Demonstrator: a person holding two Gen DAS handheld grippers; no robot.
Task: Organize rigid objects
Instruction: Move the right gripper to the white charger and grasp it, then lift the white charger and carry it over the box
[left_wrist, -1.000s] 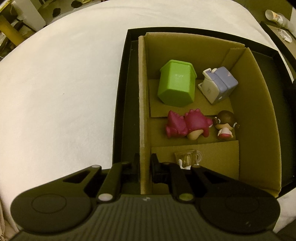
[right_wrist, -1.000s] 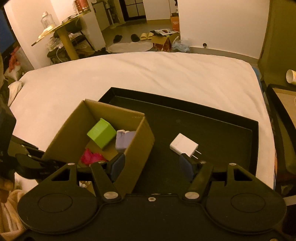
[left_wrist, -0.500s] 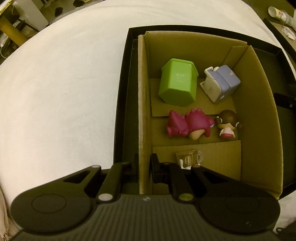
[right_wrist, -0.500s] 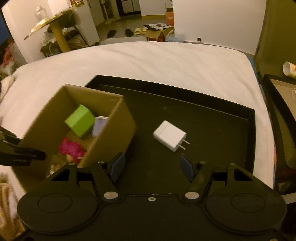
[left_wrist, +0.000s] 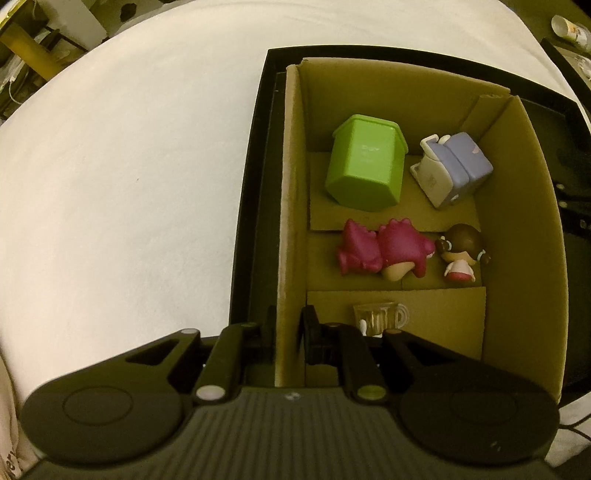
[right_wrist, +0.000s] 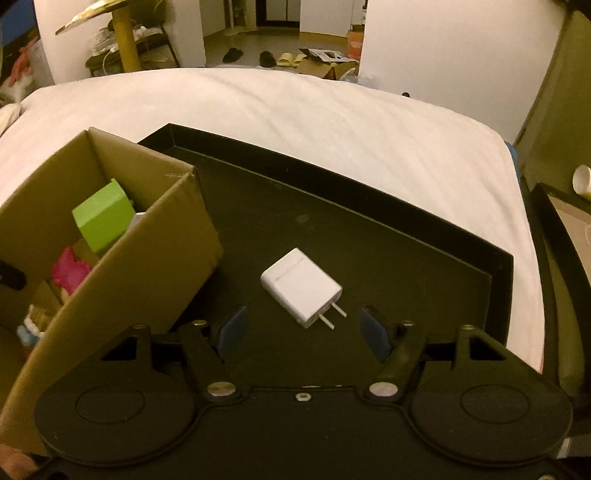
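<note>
Step in hand, judged: pick up the white plug-in charger (right_wrist: 301, 292), the one item outside the cardboard box (right_wrist: 122, 266), and put it in with the rest.

Right gripper (right_wrist: 303, 326): fingers spread, nothing between them; they have just been opening a little wider. The charger lies flat on the black tray (right_wrist: 424, 258), just ahead of the fingers and about centred between them, its two prongs pointing back toward the right-hand finger.

Left gripper (left_wrist: 290, 332): fingers pressed together, pinching the box's near side wall (left_wrist: 286, 258); the wall's edge runs straight between them. This looks like a steadying hold.

Box contents: green house-shaped container (left_wrist: 364, 168), lilac-and-white block toy (left_wrist: 452, 168), magenta figure (left_wrist: 384, 251), small brown-haired doll (left_wrist: 461, 253), clear miniature mug (left_wrist: 380, 317). Free floor is seen ahead of the left fingers, right of the mug.

For a good grasp:
- lower straight over the charger body, not the prongs;
- close across its flat faces; the shell looks smooth and may slip if pinched at a corner;
- keep the left hold on the wall while the right clears the box rim.
</note>
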